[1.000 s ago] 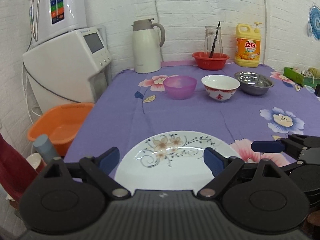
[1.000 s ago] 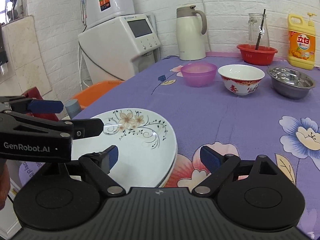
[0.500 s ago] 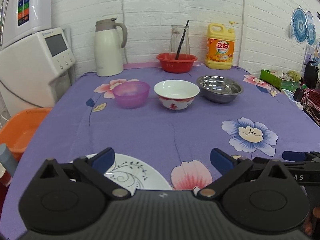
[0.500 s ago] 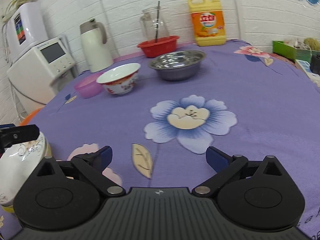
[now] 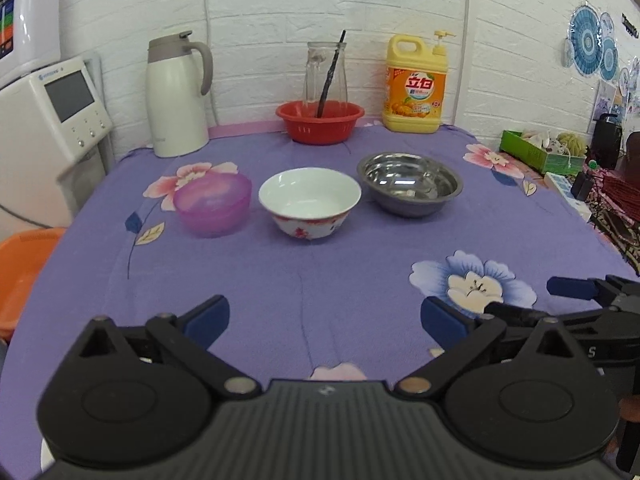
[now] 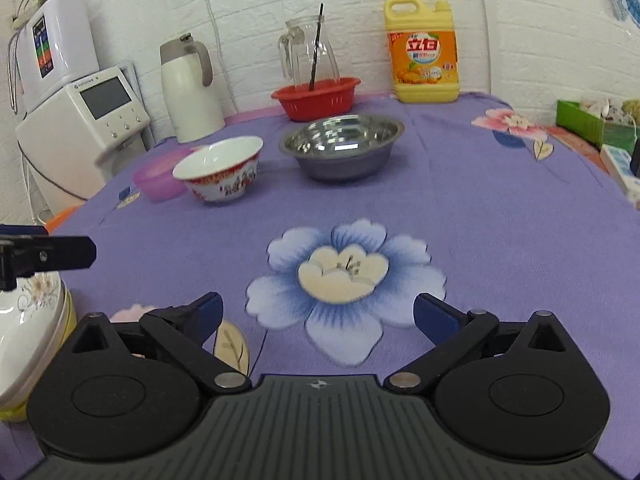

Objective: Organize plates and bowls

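Purple flowered cloth [image 5: 320, 280] covers the table, where a steel bowl [image 5: 410, 189], a white red-patterned bowl [image 5: 310, 204] and a pink plastic bowl [image 5: 213, 204] stand in a row, floral plates [image 6: 28, 344] stacked at the near left edge, while the left gripper [image 5: 324, 318] and right gripper [image 6: 318, 316] hover spread and empty.
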Available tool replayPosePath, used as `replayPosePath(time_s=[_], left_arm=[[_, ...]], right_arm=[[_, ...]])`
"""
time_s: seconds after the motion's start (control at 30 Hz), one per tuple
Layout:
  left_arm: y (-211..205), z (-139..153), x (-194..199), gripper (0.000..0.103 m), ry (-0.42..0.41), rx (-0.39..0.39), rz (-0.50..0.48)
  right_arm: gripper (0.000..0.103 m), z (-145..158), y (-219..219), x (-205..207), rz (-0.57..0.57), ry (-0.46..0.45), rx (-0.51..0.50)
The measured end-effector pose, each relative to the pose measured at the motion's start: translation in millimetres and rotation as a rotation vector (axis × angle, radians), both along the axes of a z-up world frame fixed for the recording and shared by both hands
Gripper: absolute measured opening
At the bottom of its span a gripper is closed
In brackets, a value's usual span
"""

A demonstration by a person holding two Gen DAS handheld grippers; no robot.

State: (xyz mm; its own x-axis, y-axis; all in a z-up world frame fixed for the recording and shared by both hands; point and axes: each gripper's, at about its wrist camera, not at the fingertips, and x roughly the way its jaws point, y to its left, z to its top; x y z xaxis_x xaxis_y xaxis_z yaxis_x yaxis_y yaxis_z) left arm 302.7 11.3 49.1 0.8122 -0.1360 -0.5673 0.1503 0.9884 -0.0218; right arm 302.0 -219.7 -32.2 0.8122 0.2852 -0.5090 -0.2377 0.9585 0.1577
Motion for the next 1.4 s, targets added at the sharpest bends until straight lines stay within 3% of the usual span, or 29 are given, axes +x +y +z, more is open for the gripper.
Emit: replayPosePath(time_s=[0.23,0.53,0.7,0.87,1.33,1.37,1.4], left_arm=[[-19.9,44.5,74.2,0.101,-0.025,-0.182,-0.139],[-40.1,39.1,204.6,0.101,0.074,-0.278,-0.159],[-51.8,11.5,265.4,0.1,0.156,-0.21,-0.154],[-61.2,-17.8,302.0,0.1,0.21,-0.148,-0.152],[-89.8,-44.2,329.3,0.1,0.264,-0.053,-0.226],[-91.3,-46.3,330.1,0.098,0.271,-0.045,-0.232],[-92.9,-48.5,330.9,0.089,0.278,-0.036,-0.242]], right_arm=[[0.103,49.2,-25.1,58.0,-0.041,-0.117,-0.059],[0.103,47.4,-41.1,155.9,-0.056,-0.039,-0.064],[0.103,29.5,-37.4,212.3,-0.057,0.06,-0.016],[0.103,21.5,-33.9,216.2,-0.023,0.08,-0.038],[0.103,-2.0,-12.1,228.4,0.024,0.136,-0.06],[0.103,-4.0,-10.4,228.8,0.031,0.139,-0.063],[0.103,-4.9,-7.9,227.6,0.033,0.127,-0.08]])
